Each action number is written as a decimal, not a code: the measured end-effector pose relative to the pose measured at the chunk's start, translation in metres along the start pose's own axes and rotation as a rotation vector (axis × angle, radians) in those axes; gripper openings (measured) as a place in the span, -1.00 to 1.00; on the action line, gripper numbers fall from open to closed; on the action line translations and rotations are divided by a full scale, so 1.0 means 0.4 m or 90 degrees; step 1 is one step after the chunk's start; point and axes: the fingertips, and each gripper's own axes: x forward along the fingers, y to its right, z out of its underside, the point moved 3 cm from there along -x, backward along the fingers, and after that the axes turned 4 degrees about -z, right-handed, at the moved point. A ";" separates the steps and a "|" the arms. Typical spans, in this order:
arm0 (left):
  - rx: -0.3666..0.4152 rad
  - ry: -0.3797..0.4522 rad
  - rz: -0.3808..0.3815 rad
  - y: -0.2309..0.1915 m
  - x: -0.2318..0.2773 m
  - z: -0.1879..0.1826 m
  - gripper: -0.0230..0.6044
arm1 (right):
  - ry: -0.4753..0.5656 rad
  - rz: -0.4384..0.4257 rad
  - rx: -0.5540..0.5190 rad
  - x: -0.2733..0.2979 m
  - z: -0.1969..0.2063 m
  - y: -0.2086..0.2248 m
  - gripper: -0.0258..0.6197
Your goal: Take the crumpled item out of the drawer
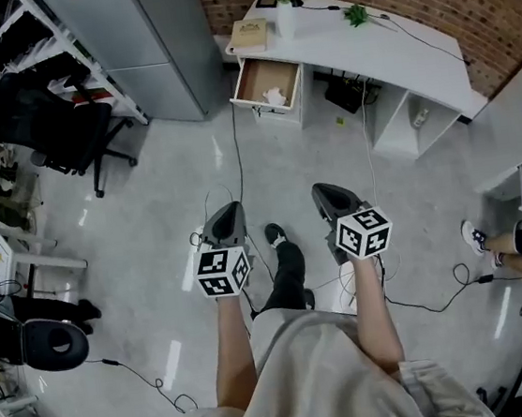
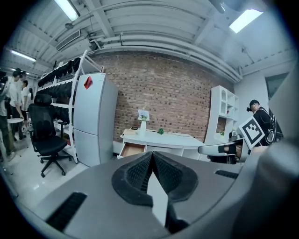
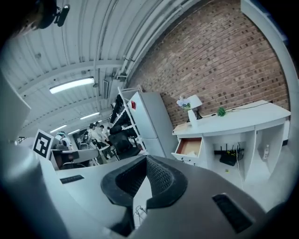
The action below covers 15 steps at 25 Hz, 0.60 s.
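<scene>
A white desk [image 1: 383, 46] stands against the brick wall, and its wooden drawer [image 1: 267, 84] is pulled open. A white crumpled item [image 1: 275, 95] lies inside the drawer at its front. I stand on the floor well back from the desk and hold both grippers out in front of me. My left gripper [image 1: 228, 213] is shut and holds nothing, and so is my right gripper [image 1: 327, 193]. The open drawer [image 2: 131, 150] shows far ahead in the left gripper view beyond the closed tips [image 2: 152, 153]. It shows again as the drawer [image 3: 189, 147] in the right gripper view.
A grey cabinet [image 1: 151, 46] stands left of the desk, with a black office chair [image 1: 63, 133] further left. Cables [image 1: 423, 301] trail over the floor around my feet. A vase of flowers [image 1: 281, 2] and a box [image 1: 249, 34] sit on the desk. A seated person's foot [image 1: 477, 238] is at right.
</scene>
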 end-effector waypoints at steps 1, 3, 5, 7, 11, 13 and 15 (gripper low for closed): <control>-0.005 -0.001 -0.002 -0.015 0.025 -0.006 -0.87 | -0.007 -0.003 -0.001 0.023 -0.003 0.010 -0.85; -0.015 0.006 -0.002 -0.045 0.086 -0.027 -0.87 | -0.022 -0.009 -0.009 0.073 -0.015 0.035 -0.85; -0.020 0.012 0.000 -0.069 0.166 -0.053 -0.87 | -0.041 -0.007 -0.028 0.125 -0.033 0.072 -0.85; -0.019 0.014 0.007 -0.087 0.250 -0.076 -0.87 | -0.063 -0.003 -0.042 0.175 -0.049 0.118 -0.85; -0.021 0.018 0.031 -0.121 0.412 -0.136 -0.87 | -0.090 0.026 -0.043 0.275 -0.104 0.225 -0.85; 0.003 0.012 0.030 -0.150 0.491 -0.160 -0.87 | -0.095 0.039 -0.039 0.334 -0.143 0.280 -0.85; 0.060 0.001 0.010 -0.200 0.554 -0.176 -0.87 | -0.110 0.038 -0.041 0.394 -0.168 0.315 -0.85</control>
